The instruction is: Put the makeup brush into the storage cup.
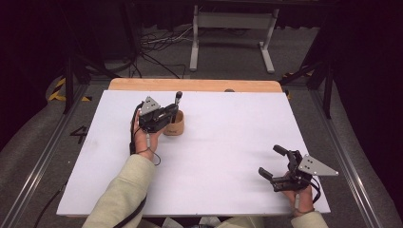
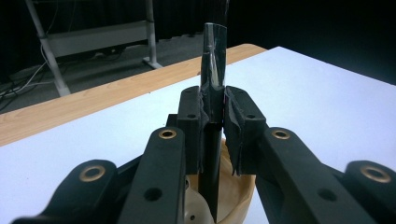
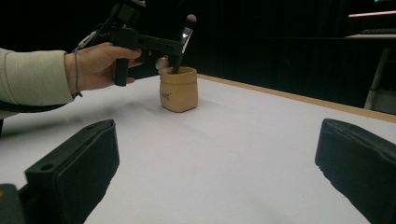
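My left claw (image 1: 175,115) is clenched on a dark pen (image 2: 214,84): in the left gripper view both pads (image 2: 235,122) press the barrel from either side, about halfway along it, and the pen stands nearly upright, leaning a little. Its lower end goes down into a tan cup (image 1: 175,124), and its rounded top sticks up above my jaws, as the right gripper view shows against the dark background. The claw reaches in level from the cup's near-left side, right over the rim; whether it touches the rim I cannot tell, the view there being too crowded. My right claw (image 1: 274,163) is released, its jaws spread wide with nothing between them, hovering low over the near right corner of the table (image 1: 228,142), well apart from the cup and pointing toward it. The table is the biggest thing here, a white sheet with a strip of bare wood (image 1: 195,85) along its far edge. Beyond it, on the grey floor, stands a white metal frame (image 1: 233,28) with loose cables (image 1: 157,45) beside it. Between my right claw and the cup the sheet lies open. The cup sits in the far left part of the table, upright, with a small mark on its side in the right gripper view. Inside it, beside the pen, something pale shows at the bottom, too blurred for me to name.
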`<state>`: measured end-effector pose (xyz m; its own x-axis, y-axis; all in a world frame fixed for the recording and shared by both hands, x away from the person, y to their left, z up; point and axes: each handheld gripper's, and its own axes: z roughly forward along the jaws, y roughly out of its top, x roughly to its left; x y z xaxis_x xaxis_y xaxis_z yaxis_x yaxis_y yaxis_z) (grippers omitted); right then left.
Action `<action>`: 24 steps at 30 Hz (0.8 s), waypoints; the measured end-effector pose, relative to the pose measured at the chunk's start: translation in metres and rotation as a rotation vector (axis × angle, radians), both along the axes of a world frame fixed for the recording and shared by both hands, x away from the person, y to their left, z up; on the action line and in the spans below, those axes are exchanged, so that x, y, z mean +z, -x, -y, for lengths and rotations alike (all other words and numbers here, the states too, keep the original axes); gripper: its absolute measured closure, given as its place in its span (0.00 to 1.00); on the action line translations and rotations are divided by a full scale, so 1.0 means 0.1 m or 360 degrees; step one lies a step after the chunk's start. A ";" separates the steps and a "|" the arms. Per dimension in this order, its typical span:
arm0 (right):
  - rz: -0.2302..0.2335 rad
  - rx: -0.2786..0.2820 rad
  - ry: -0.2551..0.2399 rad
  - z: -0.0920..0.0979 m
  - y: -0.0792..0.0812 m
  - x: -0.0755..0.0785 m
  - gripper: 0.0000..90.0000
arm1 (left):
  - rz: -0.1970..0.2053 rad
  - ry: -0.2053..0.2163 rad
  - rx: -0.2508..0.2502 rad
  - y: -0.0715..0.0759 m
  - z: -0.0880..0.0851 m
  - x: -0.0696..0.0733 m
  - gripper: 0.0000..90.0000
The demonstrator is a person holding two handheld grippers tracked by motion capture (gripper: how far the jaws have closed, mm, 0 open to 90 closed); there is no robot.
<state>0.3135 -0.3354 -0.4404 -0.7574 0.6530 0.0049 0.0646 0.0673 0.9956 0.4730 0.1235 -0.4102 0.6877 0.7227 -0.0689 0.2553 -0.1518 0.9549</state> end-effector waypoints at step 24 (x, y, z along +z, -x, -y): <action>0.0017 -0.0013 0.0003 -0.02 -0.04 0.05 0.00 | 0.0035 0.0191 -0.0036 0.20 -0.32 0.16 0.20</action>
<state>0.3174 -0.3337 -0.4359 -0.7519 0.6593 -0.0048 0.0542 0.0690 0.9961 0.4535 0.1553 -0.3946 0.7062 0.6943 -0.1384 0.2317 -0.0419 0.9719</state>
